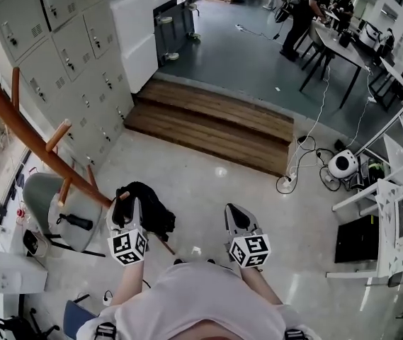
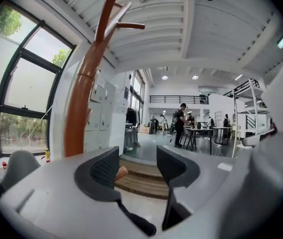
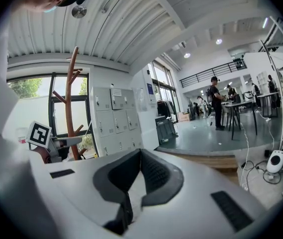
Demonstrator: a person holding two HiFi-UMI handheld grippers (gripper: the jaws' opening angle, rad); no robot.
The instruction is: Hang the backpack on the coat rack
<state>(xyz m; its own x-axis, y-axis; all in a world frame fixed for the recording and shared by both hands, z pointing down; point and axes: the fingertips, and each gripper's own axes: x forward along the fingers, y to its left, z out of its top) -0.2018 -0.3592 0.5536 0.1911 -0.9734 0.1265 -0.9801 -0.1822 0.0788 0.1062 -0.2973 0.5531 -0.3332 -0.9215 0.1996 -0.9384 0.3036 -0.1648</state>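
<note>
Backpack (image 1: 148, 211) – black, slumped low against the coat rack, just past the left gripper.

By size:
- Floor (image 1: 208, 183): pale and bare ahead as far as the wooden steps (image 1: 215, 122). This is the widest free room, ahead and to the right.
- Lockers (image 1: 66, 55): a wall of them close behind the rack, so there is no way through on that side.
- Coat rack (image 1: 38, 151): a brown trunk with short pegs jutting out at several heights. These are the edges to mind when backing off.
- Grey chair (image 1: 45, 197): tucked beside the rack's foot, crowding the left further.
- Backpack: it appears to hang from a low peg, though the strap's contact is hidden behind the gripper. I judge the hanging done or nearly so.
- Left gripper (image 2: 136, 166): jaws released and wide, with nothing gripped. Only a peg tip (image 2: 122, 172) shows beyond the gap. It reads as a let-go, leaving the bag's weight on the rack.
- Right gripper (image 3: 139, 171): jaws clenched on nothing, held level and well apart from the bag – probably parked out of the way.

Safest retreat is likely straight back or rightward, clear of the pegs.
</note>
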